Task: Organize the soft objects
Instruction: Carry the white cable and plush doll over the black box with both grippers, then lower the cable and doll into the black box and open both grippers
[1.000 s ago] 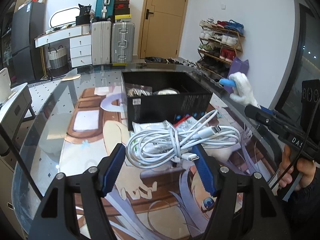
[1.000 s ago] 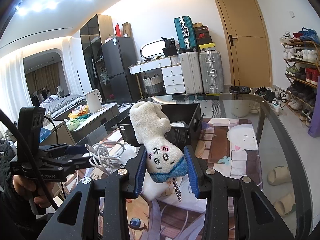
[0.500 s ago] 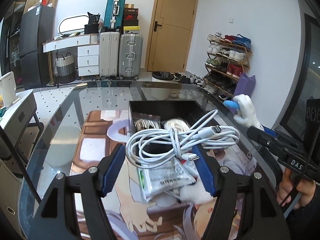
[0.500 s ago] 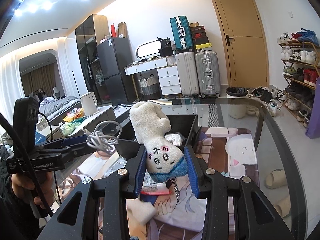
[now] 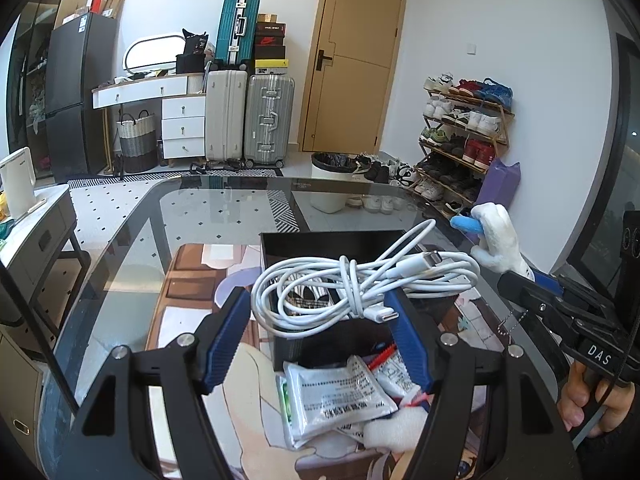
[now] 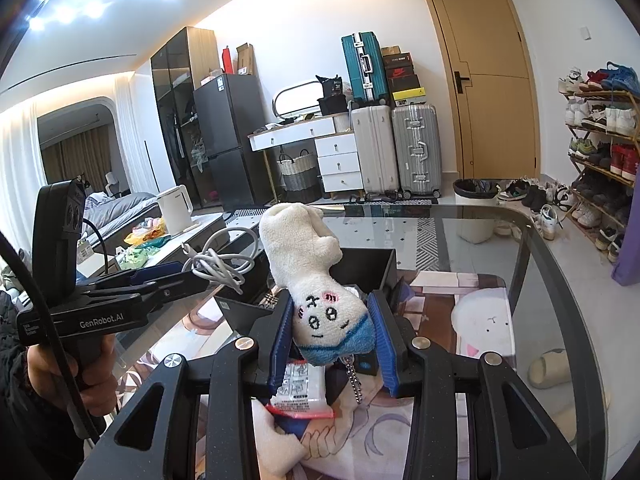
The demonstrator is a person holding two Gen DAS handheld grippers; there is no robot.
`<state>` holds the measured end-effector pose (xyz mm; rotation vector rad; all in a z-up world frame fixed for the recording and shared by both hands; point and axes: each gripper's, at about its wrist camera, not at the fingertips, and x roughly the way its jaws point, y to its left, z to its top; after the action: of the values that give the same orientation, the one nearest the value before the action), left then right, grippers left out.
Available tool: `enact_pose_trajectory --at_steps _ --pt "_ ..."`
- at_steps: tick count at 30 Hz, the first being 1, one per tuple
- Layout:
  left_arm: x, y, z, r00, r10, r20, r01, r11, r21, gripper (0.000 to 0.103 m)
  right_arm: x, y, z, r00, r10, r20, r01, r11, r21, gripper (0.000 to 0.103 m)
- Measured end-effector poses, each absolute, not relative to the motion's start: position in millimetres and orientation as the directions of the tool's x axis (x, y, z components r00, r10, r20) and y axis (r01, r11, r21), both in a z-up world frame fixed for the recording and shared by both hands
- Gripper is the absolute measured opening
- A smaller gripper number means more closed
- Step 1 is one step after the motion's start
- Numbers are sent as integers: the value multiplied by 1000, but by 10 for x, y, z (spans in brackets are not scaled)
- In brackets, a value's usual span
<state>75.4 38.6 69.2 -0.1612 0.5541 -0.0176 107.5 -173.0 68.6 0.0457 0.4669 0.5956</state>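
While both loads hung above the glass table [image 5: 132, 248], the left gripper [image 5: 320, 334] pinched a coiled white charging cable [image 5: 360, 284] and the right gripper [image 6: 330, 332] squeezed a white plush keychain toy [image 6: 308, 276] upside down by its head. Both hovered over the open black box [image 6: 376, 268], apparently ready for dropping in.

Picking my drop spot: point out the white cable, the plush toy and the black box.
white cable [image 5: 352, 288]: left wrist view, middle of the coiled bundle.
plush toy [image 6: 316, 292]: right wrist view, its body above the face.
black box [image 6: 370, 266]: right wrist view, far inner wall.
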Motion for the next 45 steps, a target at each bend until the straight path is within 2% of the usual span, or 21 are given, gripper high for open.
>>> enact_pose_trajectory --at_steps 26,27,30,32,34,35,37,42,45 --pt "1365 369 489 807 -22 -590 -95 981 -167 71 1784 -1437 536 691 514 -508 -484 851 202 37" --pt "1371 367 480 804 -22 -594 -95 982 -165 71 1783 -1433 542 684 531 -501 -498 841 212 39" --pt "1365 360 478 797 -26 -603 -85 984 -155 72 1732 -1462 576 698 548 -462 -517 831 204 62" --pt "1336 357 486 796 -32 -605 -75 986 -150 75 1697 -1492 579 703 543 -459 -517 833 194 64" --pt "1302 370 514 801 -40 -598 -69 985 -158 88 1667 -1536 575 701 541 -465 -515 835 194 66" --pt "1275 376 533 805 -41 -592 -69 985 -161 91 1655 -1549 570 701 539 -467 -514 836 193 69" --pt "1235 373 564 810 -39 -585 -65 986 -156 97 1617 -1596 559 702 537 -468 -508 838 199 86" --pt "1076 379 615 821 -41 -569 -48 989 -139 98 1474 -1696 552 712 531 -459 -499 843 201 100" --pt "987 387 620 824 -39 -565 -39 991 -125 99 1377 -1698 542 706 535 -464 -510 839 190 102"
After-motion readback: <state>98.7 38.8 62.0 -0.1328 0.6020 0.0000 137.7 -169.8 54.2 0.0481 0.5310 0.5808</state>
